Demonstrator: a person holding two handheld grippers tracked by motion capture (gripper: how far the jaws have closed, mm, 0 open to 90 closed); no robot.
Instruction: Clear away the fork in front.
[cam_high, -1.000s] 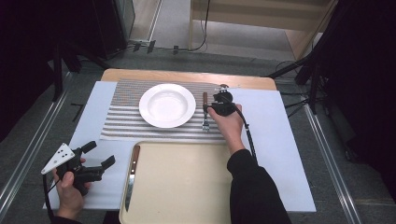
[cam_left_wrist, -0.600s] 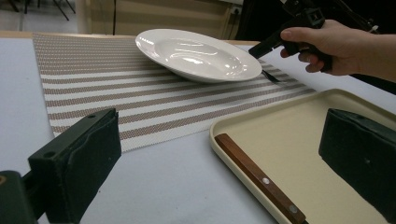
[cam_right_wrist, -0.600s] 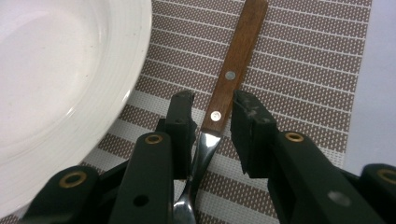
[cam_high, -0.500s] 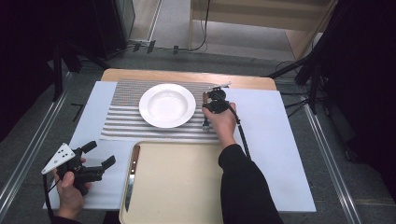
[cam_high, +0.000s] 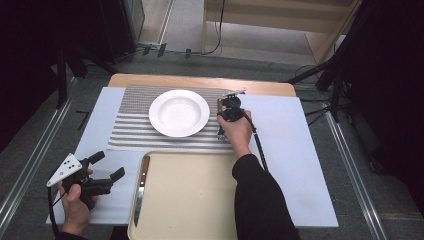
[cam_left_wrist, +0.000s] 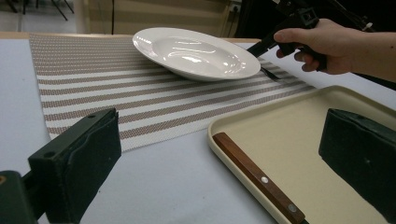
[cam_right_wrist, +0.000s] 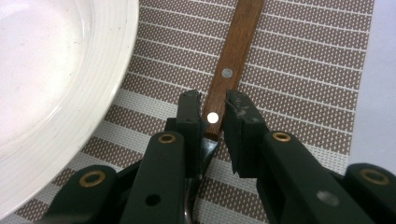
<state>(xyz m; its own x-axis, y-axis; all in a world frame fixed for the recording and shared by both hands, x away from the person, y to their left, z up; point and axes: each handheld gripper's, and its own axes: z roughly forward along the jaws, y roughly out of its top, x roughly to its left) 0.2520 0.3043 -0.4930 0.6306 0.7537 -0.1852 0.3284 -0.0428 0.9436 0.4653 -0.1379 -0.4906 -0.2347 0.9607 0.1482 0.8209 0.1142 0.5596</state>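
Your right gripper (cam_right_wrist: 214, 112) stands just right of the round white ceramic plate (cam_high: 179, 113), its two black jaws brought in against the sides of the brown wooden handle with two silver rivets that belongs to the fork (cam_right_wrist: 229, 60); they have just been closing, and the handle now sits clamped between the pads. That fork lies flat on the brown-and-white striped woven placemat (cam_high: 131, 131), parallel to the plate's right edge and just beside it without touching, its handle pointing away from you and its metal end toward you, hidden under the gripper in the right gripper view. In the left gripper view your right hand (cam_left_wrist: 322, 44) appears behind the plate, with the dark fork tines (cam_left_wrist: 270, 73) resting on the mat at the plate's far side. Your left gripper (cam_high: 102, 172) hovers well to the near left of the plate, over the pale blue table covering (cam_high: 295, 150), jaws spread wide with nothing between them. Nearer you than the plate sits the cream rectangular plastic tray (cam_high: 190, 200), and along its left side lies the wooden-handled knife (cam_high: 141, 187), handle toward the plate. No brand, label or writing can be read on the plate, mat, tray or cutlery.
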